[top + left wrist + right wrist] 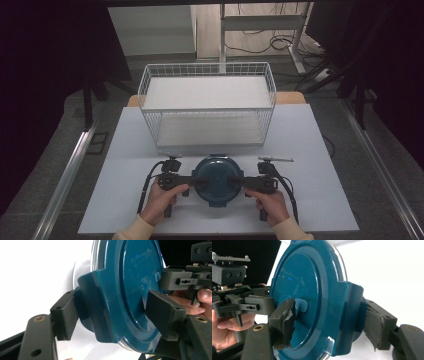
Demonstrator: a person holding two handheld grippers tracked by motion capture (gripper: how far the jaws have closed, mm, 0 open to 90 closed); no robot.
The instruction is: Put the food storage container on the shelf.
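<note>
A round container with a teal lid (216, 181) sits on the white table near the front edge, between my two grippers. My left gripper (192, 180) is shut on the lid's left side latch. In the left gripper view the latch (100, 312) lies between the jaws, one pad (63, 315) behind it and the other pad (163, 312) on the lid's top face. My right gripper (239, 181) is shut on the opposite latch (348, 315), with one pad (285, 322) on the lid's face and the other (377, 325) outside the latch. Whether the container is off the table I cannot tell.
A white wire basket (207, 70) with two shelves stands at the back middle of the table (310, 165). Bare table lies to either side of the container. The person's hands (159, 200) hold the grippers from the front edge. Cables trail on the floor beyond the table.
</note>
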